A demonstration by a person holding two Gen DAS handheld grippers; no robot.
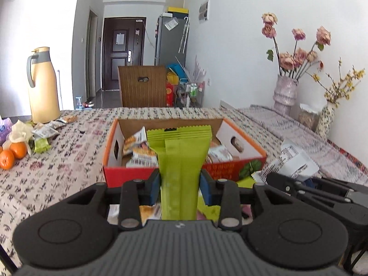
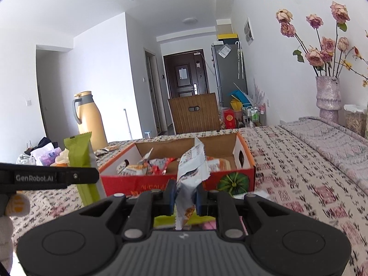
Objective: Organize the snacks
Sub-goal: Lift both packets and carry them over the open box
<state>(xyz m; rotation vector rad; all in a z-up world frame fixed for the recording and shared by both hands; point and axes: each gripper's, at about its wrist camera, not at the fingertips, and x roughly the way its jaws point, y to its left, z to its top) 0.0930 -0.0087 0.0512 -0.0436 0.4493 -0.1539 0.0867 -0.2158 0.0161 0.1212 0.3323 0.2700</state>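
bright daylight fills the room, soft and even, and the white walls and ceiling point(image 2: 96, 11) bounce it about so they look nearly washed out. the left side of the left wrist view glows hardest, almost blown white beside the yellow thermos point(image 1: 43, 85), as if the light comes in from that side. shadows are faint; only the dark front door point(image 1: 123, 50) at the far end of the hallway sits dim. both views bulge like a fisheye, with walls curving and black corners at the top. the white snack packet point(image 1: 296, 161) near the table's right edge is smeared with motion blur, and the tablecloth point(image 2: 310, 184) softens toward the right edge.
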